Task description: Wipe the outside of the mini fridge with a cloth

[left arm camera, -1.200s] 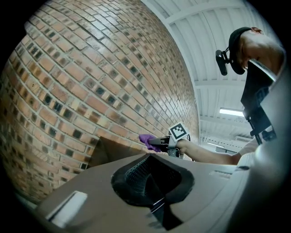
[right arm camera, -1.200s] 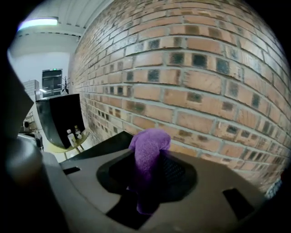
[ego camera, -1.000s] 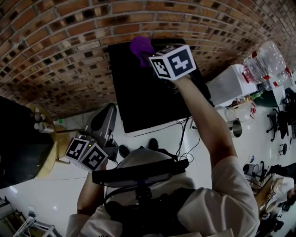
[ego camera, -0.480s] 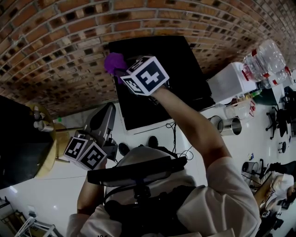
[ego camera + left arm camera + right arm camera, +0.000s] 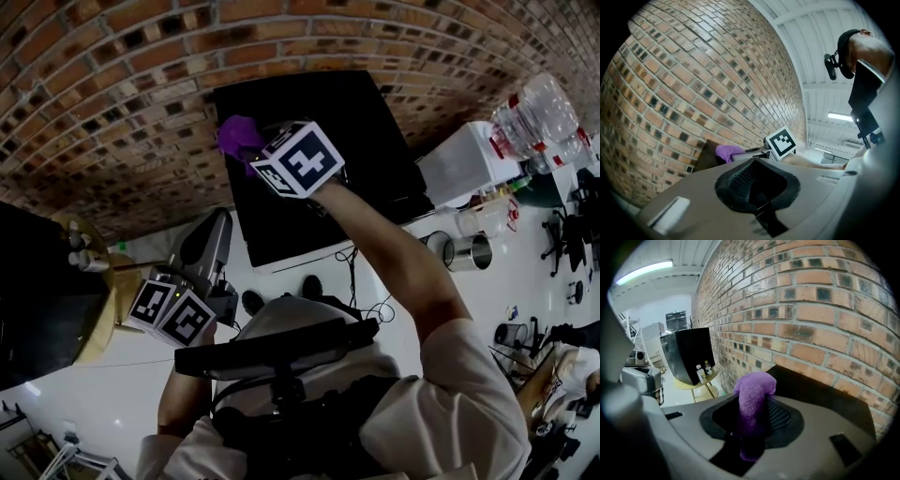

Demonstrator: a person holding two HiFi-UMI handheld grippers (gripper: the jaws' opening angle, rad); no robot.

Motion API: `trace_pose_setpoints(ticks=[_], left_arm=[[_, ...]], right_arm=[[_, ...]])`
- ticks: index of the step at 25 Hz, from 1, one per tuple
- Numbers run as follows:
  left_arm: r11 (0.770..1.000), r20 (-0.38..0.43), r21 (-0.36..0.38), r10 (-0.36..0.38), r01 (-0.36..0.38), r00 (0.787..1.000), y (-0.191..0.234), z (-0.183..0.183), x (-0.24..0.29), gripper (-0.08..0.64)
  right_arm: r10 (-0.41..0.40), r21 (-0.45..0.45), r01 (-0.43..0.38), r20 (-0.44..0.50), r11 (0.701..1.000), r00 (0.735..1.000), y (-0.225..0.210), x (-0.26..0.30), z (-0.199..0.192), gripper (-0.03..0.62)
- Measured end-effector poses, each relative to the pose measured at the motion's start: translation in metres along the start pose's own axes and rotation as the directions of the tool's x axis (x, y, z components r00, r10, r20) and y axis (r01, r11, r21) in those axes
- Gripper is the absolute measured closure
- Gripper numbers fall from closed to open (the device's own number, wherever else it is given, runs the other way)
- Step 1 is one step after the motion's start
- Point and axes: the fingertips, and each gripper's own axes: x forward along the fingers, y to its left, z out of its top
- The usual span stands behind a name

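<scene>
Clamping a purple cloth (image 5: 753, 394) between its jaws, the right gripper (image 5: 752, 427) holds the wad at the ten o'clock corner of the black mini fridge (image 5: 361, 141) in the head view, close to the brick wall (image 5: 131, 103). At seven o'clock from the fridge, well apart, the left gripper (image 5: 754, 185) hangs with its jaws together on nothing, pointing along the wall.

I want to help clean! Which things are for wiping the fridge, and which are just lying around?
For the job:
purple cloth
mini fridge
right gripper, holding the cloth

Just lying about:
water bottles
metal bin
round table
</scene>
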Motion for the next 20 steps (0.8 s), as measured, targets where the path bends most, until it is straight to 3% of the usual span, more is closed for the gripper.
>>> trace_pose_setpoints(ticks=[9, 20], left_arm=[[1.000, -0.022, 0.010, -0.017, 0.018, 1.000, -0.008, -0.004, 0.013, 0.552], [0.998, -0.051, 0.026, -0.050, 0.052, 0.997, -0.025, -0.009, 0.030, 0.552]], right_arm=[[-0.048, 0.031, 0.048, 0.001, 0.998, 0.999, -0.033, -0.024, -0.023, 0.457], [-0.167, 0.086, 0.172, -0.059, 0.981, 0.984, -0.103, -0.072, -0.071, 0.457]])
